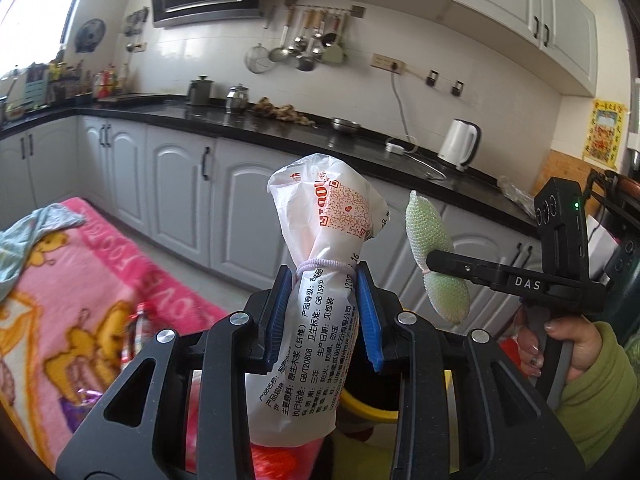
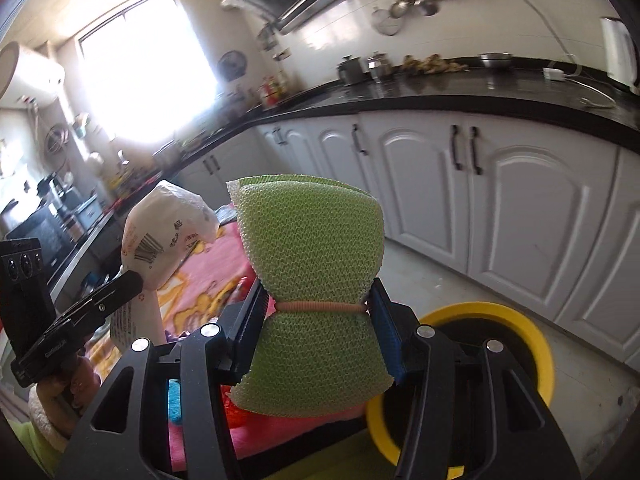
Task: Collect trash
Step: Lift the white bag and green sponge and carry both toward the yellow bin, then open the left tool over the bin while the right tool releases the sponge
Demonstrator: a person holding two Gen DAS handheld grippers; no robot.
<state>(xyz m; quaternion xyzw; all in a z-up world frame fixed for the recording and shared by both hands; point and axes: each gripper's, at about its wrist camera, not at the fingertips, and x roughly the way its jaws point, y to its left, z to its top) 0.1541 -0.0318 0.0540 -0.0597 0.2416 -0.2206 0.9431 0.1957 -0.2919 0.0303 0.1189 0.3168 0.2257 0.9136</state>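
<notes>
Beside the yellow-rimmed bin [image 2: 536, 344], left gripper [image 1: 326, 304] clamps wrapper [image 1: 320, 280], right gripper [image 2: 320, 312] clamps sponge [image 2: 312, 256].

my left gripper [image 1: 327, 312] is matte black, with 2 blue ribbed pads [image 1: 280, 312] and round silver screw heads along its angular link arms. my right gripper [image 2: 320, 324] has the same black frame, blue ribbed pads [image 2: 386, 336] and silver screws. seen from the left wrist view, its body carries white "das" lettering, a grey handle and a small green light. the sleeve [image 1: 596, 396] is green, with a fleecy cream cuff [image 2: 42, 420].
</notes>
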